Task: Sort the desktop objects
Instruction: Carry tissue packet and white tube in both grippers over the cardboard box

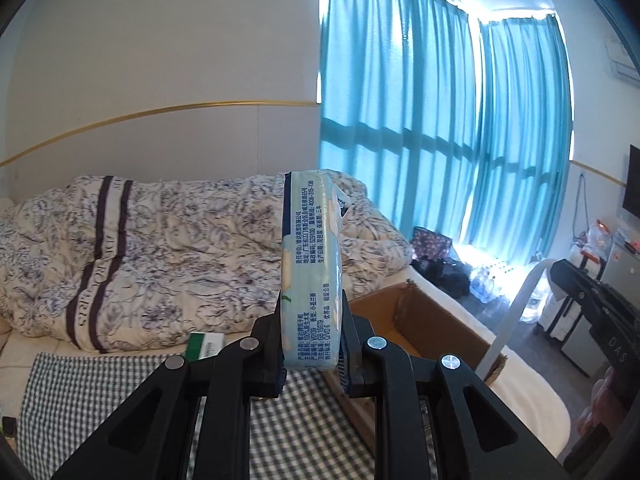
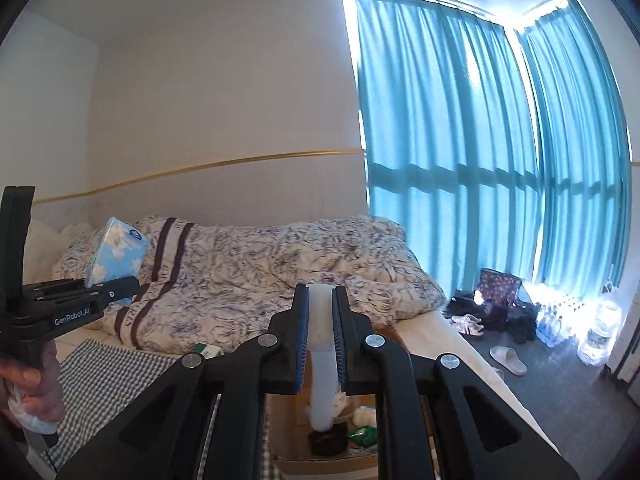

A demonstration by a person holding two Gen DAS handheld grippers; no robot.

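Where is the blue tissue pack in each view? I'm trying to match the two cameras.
Left wrist: tissue pack centre frame, upright, clamped in the left gripper.
Right wrist: at the left edge, held in that same gripper.
Shared landmark: the cardboard box.

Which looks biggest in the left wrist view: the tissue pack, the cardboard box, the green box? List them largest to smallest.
1. Tissue pack, though it is nearest the camera, clamped in the left gripper.
2. Cardboard box, partly hidden and farther back, so probably larger in reality.
3. Green box.
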